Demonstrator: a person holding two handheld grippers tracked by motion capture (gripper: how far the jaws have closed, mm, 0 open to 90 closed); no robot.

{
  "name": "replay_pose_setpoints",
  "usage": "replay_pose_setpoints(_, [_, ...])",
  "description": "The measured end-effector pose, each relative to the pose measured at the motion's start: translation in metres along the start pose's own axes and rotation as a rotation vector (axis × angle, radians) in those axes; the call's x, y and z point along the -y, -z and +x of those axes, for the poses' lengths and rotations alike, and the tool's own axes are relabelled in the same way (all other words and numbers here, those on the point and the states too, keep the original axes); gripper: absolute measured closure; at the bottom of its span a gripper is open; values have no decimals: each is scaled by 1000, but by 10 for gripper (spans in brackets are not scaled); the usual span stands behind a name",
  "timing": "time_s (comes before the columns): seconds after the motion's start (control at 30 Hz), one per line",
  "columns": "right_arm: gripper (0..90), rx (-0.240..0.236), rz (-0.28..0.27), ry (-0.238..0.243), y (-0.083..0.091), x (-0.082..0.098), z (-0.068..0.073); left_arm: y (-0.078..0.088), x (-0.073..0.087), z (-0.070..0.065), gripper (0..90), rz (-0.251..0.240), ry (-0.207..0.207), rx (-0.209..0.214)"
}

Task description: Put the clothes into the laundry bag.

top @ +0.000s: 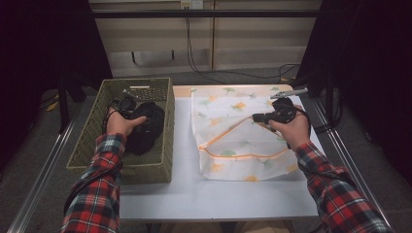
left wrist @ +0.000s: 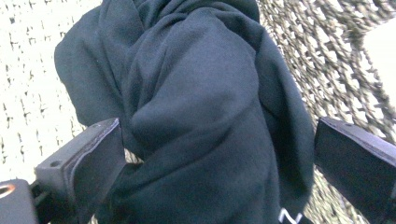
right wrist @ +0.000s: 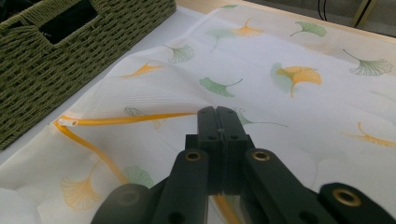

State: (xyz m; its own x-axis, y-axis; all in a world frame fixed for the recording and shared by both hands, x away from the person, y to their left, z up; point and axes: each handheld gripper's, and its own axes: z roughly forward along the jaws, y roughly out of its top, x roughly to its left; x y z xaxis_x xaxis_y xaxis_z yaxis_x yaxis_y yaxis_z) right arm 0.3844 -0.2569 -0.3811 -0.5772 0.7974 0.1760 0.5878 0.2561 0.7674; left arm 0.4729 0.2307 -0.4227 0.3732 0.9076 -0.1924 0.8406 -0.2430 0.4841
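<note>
- Dark crumpled cloth garment (left wrist: pixel 196 116) lies inside the green woven basket (top: pixel 160 167); the left gripper (left wrist: pixel 210 154), jaws spread, straddles it.
- Right gripper (right wrist: pixel 217 122), pressed together, pinches the white leaf-print mesh bag (right wrist: pixel 280 102) by its orange-trimmed opening.

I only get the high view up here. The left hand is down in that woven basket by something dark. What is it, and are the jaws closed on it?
Observer: The left gripper view shows a dark blue garment, bunched in folds. The left gripper is open, one jaw on each side of the cloth.
Operator: And the right one, over the leafy bag?
Observer: The right gripper has its jaws pressed together, at the orange zipper edge of the bag.
Operator: Has it pinched the fabric?
Observer: The edge lifts up to the jaw tips there, so it looks pinched, though I cannot see cloth between the pads.
</note>
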Motion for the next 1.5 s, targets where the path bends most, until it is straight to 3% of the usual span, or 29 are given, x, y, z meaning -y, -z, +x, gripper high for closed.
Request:
replay_pose_setpoints(0.37, [900, 1, 1, -1, 1, 0, -1, -13, 1, -3, 23, 14, -17, -11])
replay_pose_setpoints(0.6, [900, 1, -1, -1, 1, 0, 0, -20, 3, -5, 44, 23, -50, -45])
replay_pose_setpoints(0.67, [900, 2, 1, 0, 1, 0, 0, -22, 4, -5, 53, 8, -37, -52])
replay_pose_setpoints(0.83, [900, 2, -1, -3, 1, 0, 0, -24, 5, -3, 96, 17, -68, -60])
replay_pose_setpoints(1.03, [900, -1, -7, 0, 1, 0, 0, -28, 8, -2, 202, 21, -71, -66])
replay_pose_setpoints(1.3, [900, -1, -2, -12, 2, 2, -1, -28, 9, -4, 330, 50, -122, -93])
replay_pose_setpoints(1.5, [900, 1, -2, -12, 3, 3, -2, -27, 8, -9, 482, 78, -95, -112])
